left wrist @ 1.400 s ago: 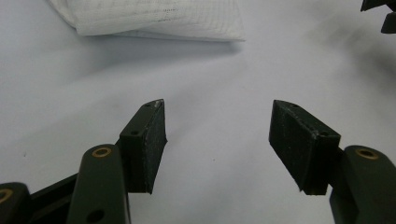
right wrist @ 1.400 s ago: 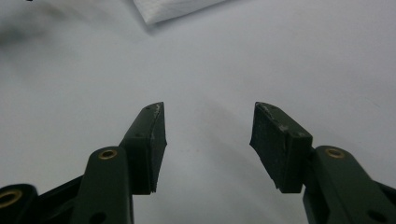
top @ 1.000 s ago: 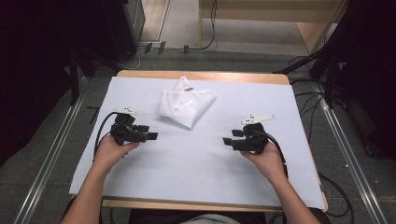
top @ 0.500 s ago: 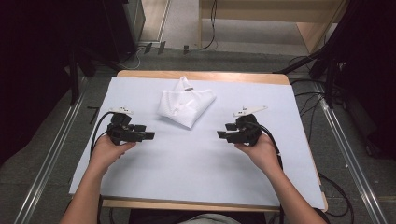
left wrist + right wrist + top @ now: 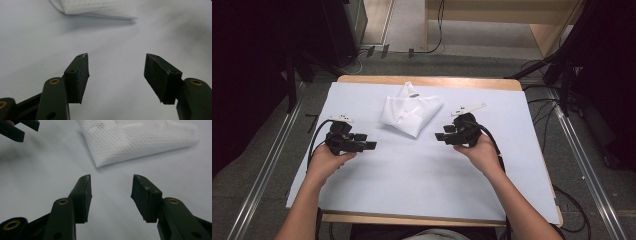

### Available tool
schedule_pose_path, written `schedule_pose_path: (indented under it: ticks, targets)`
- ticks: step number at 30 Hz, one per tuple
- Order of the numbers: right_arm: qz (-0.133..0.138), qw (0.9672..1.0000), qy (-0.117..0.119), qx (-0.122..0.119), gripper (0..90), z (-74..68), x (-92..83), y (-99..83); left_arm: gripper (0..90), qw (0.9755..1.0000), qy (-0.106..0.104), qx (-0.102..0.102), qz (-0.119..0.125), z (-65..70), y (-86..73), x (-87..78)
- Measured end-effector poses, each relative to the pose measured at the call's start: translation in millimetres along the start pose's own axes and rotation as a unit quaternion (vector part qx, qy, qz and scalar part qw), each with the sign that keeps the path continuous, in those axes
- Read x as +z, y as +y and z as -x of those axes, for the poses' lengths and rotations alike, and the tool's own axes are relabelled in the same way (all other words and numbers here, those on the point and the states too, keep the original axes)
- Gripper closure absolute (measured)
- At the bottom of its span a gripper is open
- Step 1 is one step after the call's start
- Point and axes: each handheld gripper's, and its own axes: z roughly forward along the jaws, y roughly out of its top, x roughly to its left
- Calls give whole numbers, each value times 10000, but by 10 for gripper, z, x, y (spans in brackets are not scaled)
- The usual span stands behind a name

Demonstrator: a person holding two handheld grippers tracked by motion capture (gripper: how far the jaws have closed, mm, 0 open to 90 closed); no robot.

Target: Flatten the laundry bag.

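A white mesh cloth [image 5: 411, 112], folded into a rough triangle, lies on the white sheet [image 5: 422, 180] at the far middle of the table. My left gripper [image 5: 371, 145] sits low to the cloth's left, pointing right, jaws open and empty [image 5: 117, 56]; the cloth's edge [image 5: 100, 7] lies ahead of it. My right gripper [image 5: 439, 136] is just right of the cloth's near corner, pointing left. Its jaws [image 5: 111, 177] have just been closing a little but stand open with nothing between them, a short way from the cloth's corner [image 5: 135, 140]. The left gripper's tips [image 5: 22, 127] show farther off.
The wooden table edge [image 5: 427, 80] borders the sheet at the back. Cables [image 5: 542, 107] trail off the right side. Dark equipment [image 5: 272, 50] stands at the far left, and metal rails [image 5: 272, 150] run along the floor on both sides.
The right hand has carried its gripper away from the person and leftward, closer to the cloth's near corner. The left hand has stayed in place.
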Motion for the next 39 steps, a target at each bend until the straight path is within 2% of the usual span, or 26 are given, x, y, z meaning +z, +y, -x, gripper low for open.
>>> schedule_pose_path:
  ticks: [8,15,23,26,30,32,33,39]
  targets:
    - [-60,9999,77,-132,522,-83,165,144,375,10000,-29,2,79,-11,2,-17]
    - [-183,9997,119,-70,523,-86,432,332,375,9999,-49,-18,110,-47,-6,-14]
    - [-294,9992,194,-210,518,-159,716,517,374,9999,-69,-9,120,-53,-9,-24]
    - [-304,9990,206,-243,520,-181,757,557,374,10000,-20,0,91,-56,-11,-30]
    - [-173,9992,230,-291,522,-216,853,628,374,9999,-16,-26,148,-91,-24,-69]
    - [-196,9992,224,-275,520,-215,875,631,374,9999,-15,-39,151,-101,-27,-81]
    - [-311,9990,211,-238,513,-216,915,647,374,9998,-13,-57,178,-116,-30,-98]
    - [-305,9989,181,-296,517,-250,1013,740,375,9998,-6,-42,192,-106,-26,-98]
